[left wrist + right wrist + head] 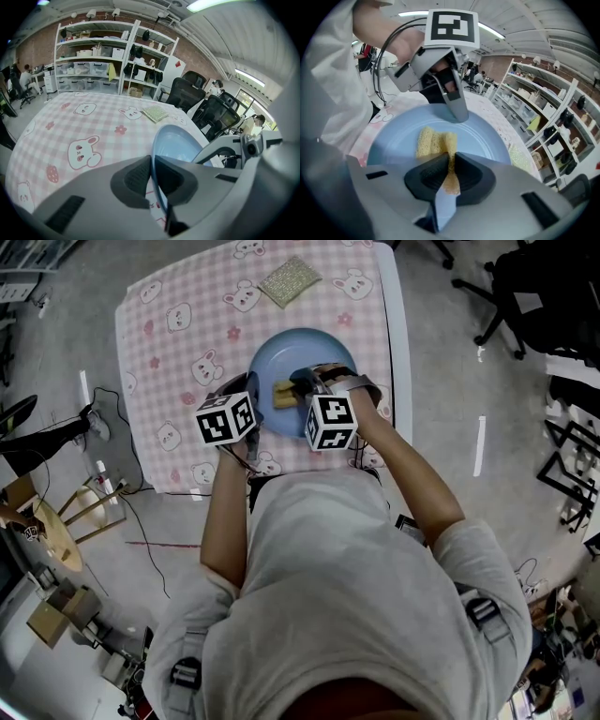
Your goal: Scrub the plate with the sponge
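On the near right part of the surface (178,362), covered by a pink checked cloth with rabbits, a round pale blue plate (309,352) lies close to the near edge and the right edge. On its near half is a yellow, coarse-pored sponge (281,395), squeezed at one end. Its long axis runs out from the right gripper (451,171) toward the left gripper (152,176), roughly crosswise in the head view. The right fingers are clamped on the sponge's end. The left fingers are closed on the plate's rim at its left side, the rim standing edgewise between them. Open cloth lies left of the plate and beyond it. A glittery green pad (289,280) sits well apart near the far edge.
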A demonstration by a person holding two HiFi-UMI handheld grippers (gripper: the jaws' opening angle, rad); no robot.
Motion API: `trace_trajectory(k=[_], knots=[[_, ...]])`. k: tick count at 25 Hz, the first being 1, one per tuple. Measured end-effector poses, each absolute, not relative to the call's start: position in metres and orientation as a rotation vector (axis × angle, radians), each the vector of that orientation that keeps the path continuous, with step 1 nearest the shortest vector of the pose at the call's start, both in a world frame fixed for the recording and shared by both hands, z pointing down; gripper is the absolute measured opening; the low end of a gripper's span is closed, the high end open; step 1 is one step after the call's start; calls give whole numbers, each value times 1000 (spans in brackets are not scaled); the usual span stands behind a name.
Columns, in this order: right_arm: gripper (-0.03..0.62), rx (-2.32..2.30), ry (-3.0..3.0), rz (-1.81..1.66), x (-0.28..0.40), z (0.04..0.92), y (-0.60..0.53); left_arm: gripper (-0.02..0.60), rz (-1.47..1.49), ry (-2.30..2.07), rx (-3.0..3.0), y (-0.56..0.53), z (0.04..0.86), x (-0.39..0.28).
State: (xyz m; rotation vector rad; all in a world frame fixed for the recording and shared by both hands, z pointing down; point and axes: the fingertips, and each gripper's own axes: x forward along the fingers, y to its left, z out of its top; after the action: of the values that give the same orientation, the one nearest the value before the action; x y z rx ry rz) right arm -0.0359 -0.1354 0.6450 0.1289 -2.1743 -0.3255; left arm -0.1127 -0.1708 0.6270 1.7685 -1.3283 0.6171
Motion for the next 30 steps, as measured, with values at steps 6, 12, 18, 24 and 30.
trace_trajectory(k=[6,12,18,24,30], knots=[[44,15,-2165,-342,-31,648,-109,29,604,-1339,1764,-171,627,-114],[44,-137,-2136,-435,-20,656,-86,31,594,-1333,1761,-171,630,-116],[44,-293,-2073,-487,0,665,-65,31,587,-1332,1771,-172,630,-117],[44,-363,-2005,-564,21,672,-67,30,587,-1326,1765,-168,631,-117],[43,-351,-1917,-648,36,674,-89,28,570,-1331,1753,-163,633,-118]])
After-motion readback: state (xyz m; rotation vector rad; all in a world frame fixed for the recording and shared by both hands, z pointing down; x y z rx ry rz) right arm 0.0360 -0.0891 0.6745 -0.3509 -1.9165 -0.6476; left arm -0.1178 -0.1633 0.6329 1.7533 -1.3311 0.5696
